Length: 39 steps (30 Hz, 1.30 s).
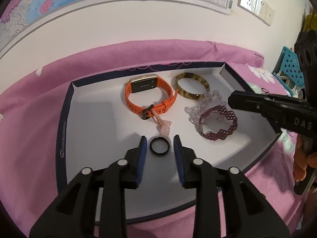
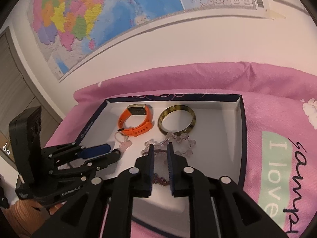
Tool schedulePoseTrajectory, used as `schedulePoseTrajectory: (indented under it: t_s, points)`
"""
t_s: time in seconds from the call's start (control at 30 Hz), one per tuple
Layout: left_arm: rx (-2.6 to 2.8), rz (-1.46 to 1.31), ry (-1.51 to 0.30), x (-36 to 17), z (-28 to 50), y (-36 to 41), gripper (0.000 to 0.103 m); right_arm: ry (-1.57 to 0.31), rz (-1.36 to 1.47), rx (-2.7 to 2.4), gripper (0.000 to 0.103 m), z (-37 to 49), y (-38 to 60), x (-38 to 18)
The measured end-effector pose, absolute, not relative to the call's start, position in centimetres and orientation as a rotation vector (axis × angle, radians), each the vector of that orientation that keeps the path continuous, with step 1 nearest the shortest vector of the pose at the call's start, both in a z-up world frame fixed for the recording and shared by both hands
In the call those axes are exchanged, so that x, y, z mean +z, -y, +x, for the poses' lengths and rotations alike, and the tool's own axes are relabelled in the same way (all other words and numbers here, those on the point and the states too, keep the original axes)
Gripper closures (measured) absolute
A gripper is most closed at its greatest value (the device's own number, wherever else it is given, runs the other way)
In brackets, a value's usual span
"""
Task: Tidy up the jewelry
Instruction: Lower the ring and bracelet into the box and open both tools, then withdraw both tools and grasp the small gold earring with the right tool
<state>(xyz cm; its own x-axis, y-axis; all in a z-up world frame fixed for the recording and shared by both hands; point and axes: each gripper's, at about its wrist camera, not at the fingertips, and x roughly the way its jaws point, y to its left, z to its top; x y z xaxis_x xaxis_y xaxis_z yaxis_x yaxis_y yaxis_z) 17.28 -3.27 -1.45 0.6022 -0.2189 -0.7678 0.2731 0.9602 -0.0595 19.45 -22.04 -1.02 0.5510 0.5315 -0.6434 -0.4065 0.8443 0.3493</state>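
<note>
Black ring (image 1: 159, 145), flat on the tray (image 1: 95, 119) floor between our left gripper (image 1: 160, 141) jaws, apart: we judge closing slowly and squarely best; right gripper (image 2: 160, 148) jaws apart over the beaded bracelet (image 2: 161, 179).

Glossy black ring (image 1: 159, 145) (smooth); matt pink cloth (image 1: 39, 109).

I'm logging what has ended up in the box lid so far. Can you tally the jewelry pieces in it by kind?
Watch: 1, the orange watch
Rigid bangle: 1, the tortoiseshell bangle
Beaded bracelets: 2, the clear crystal bracelet and the purple beaded bracelet
Ring: 1, the black ring
Pink charm: 1, the pink charm
Total: 6
</note>
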Motion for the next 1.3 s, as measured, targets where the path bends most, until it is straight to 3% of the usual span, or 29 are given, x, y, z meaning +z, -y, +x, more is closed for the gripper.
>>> schedulePoseTrajectory:
  t_s: [0.03,0.1,0.43,0.83,0.93,1.07,1.3]
  points:
    - [-0.277,0.069,-0.867,-1.1,17.0,3.1,0.073,-0.812,0.161,0.563,0.089,19.1,22.0,-0.8]
    - [-0.266,0.061,-0.85,-0.6,16.6,2.8,0.062,-0.794,0.142,0.572,0.088,18.2,22.0,-0.2]
    - [-0.243,0.065,-0.737,3.0,11.0,0.5,0.055,-0.765,0.041,0.636,0.066,13.1,21.8,0.8]
    - [-0.293,0.076,-0.772,1.2,4.6,-0.6,0.055,-0.882,-0.043,0.661,0.066,8.2,22.0,-2.9]
    - [-0.315,0.086,-0.784,0.6,3.6,-0.2,0.055,-0.894,-0.054,0.669,0.067,7.5,21.7,-3.4]
    - [-0.326,0.093,-0.798,-0.1,2.7,0.2,0.055,-0.907,-0.037,0.671,0.081,7.2,21.7,-4.0]
    - [-0.339,0.083,-0.807,-0.5,2.2,0.2,0.055,-0.924,-0.005,0.666,0.096,7.2,22.1,-4.3]
